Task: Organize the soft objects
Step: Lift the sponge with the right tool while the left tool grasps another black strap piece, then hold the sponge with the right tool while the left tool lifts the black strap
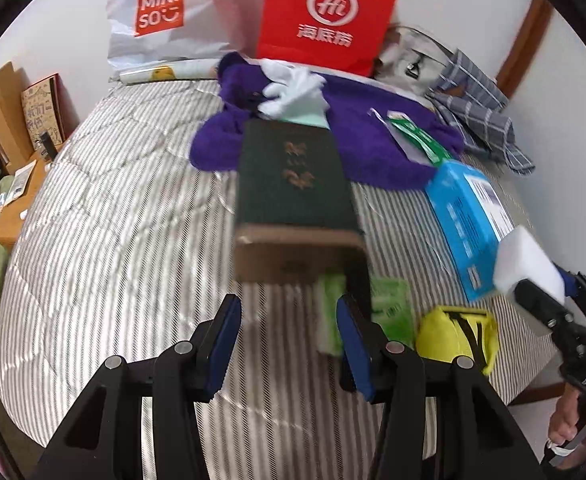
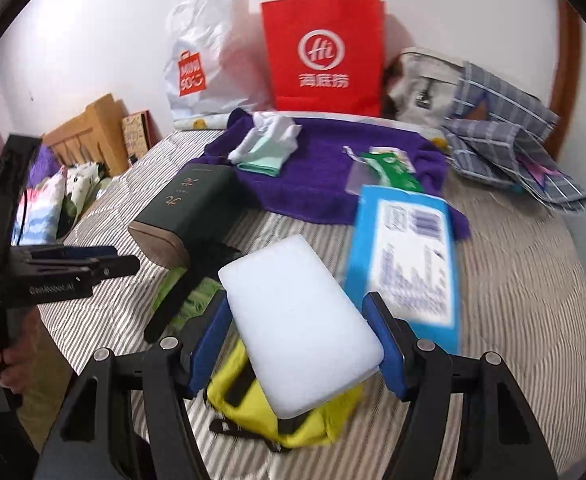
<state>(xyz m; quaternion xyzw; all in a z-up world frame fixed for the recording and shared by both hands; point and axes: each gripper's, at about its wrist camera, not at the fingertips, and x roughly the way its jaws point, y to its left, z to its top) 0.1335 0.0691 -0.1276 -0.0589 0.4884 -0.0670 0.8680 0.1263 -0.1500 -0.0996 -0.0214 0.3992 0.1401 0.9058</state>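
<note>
Right claw (image 2: 305,344) clamped across the short width of a white sponge block (image 2: 299,320), pads on its two long edges; block held in the air over a yellow pouch (image 2: 253,404) lying on the striped bed (image 2: 513,300).

Left claw (image 1: 289,340) gaping, holding nothing. Ahead of it a dark green box (image 1: 295,184), propped over a green tissue pack (image 1: 389,300).

Beyond the right claw: blue carton (image 2: 405,256) to its right, purple towel (image 2: 321,168) further ahead with white socks (image 2: 271,132) on it.

Judgement: sponge is very light, springy, likely to dent under squeeze; mid-length hold suits it, gentle pressure enough. Not fragile.
</note>
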